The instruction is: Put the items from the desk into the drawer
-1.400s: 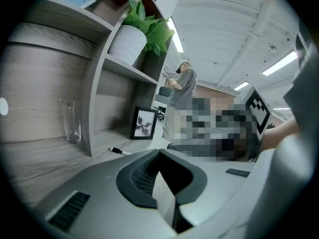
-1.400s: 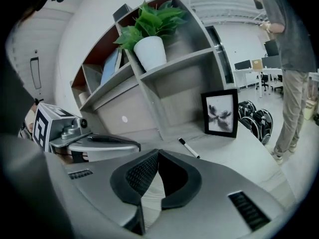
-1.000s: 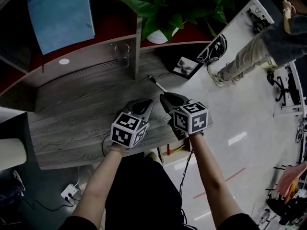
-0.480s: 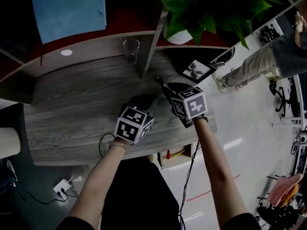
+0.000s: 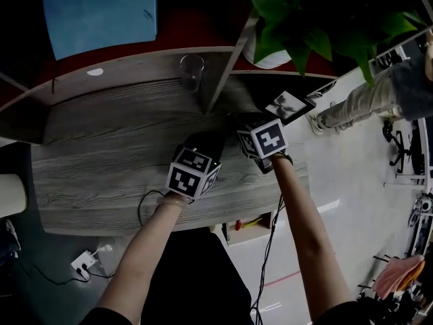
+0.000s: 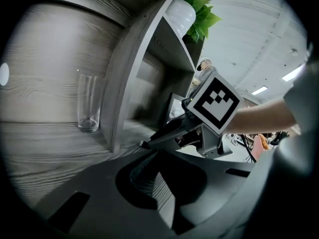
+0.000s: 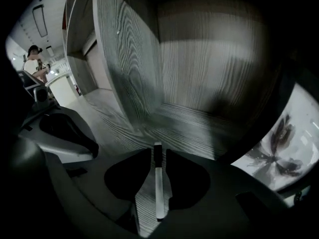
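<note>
Between the right tongs (image 7: 157, 154) — just opened — lies a pen (image 7: 159, 189).

An office: grey wood-grain desk (image 5: 101, 154) with shelf dividers (image 5: 226, 73), potted plant (image 5: 318, 12), polished floor (image 5: 358, 208)

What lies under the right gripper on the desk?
A white, dark-capped marker lies on the desk, between the jaws of the right gripper, which have just been opening and do not clamp it. In the head view the gripper covers it.
</note>
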The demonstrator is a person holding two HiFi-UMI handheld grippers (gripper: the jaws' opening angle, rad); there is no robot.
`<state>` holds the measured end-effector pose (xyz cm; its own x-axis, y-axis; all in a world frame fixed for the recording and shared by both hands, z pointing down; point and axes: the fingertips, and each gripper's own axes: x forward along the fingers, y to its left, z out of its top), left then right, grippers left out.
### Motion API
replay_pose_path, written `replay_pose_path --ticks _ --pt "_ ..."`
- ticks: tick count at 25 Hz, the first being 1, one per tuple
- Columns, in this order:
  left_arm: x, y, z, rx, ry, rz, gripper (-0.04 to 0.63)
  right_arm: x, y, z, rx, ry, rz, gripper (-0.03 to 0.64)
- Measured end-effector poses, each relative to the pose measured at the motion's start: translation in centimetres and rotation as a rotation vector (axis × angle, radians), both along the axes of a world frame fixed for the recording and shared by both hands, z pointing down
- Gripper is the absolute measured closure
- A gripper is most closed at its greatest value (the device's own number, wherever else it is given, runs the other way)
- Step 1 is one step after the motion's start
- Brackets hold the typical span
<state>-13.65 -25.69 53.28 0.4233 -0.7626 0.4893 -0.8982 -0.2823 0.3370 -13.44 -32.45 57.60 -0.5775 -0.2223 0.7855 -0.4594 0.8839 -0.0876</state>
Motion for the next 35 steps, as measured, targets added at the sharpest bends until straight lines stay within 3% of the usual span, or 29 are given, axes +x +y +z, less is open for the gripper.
replay_pose_path --ticks 6,14,16,29,35 --pt "-0.1 0.1 0.3 -0.015 0.021 -0.005 0.594 -0.7 0.2 1.4 -0.069 0.101 -0.082 0.515" --pt "-0.6 0.0 0.8 -0.026 0.017 -0.02 0.594 -0.9 0.4 1.4 -0.087 0.129 -0.116 0.517" --pt "-0.8 0.0 0.8 -0.025 0.017 -0.028 0.594 -0.7 0.6 1.4 -0.087 0.138 -0.108 0.561" --pt "-0.4 0.9 0.9 -0.036 0.009 -0.014 0.594 -0.2 1.2 0.3 -0.028 0.078 -0.08 0.563" --pt "0.3 1.4 0.6 -0.034 0.006 -0.004 0.594 1.3 1.5 -0.8 -0.039 0.05 -0.014 0.563"
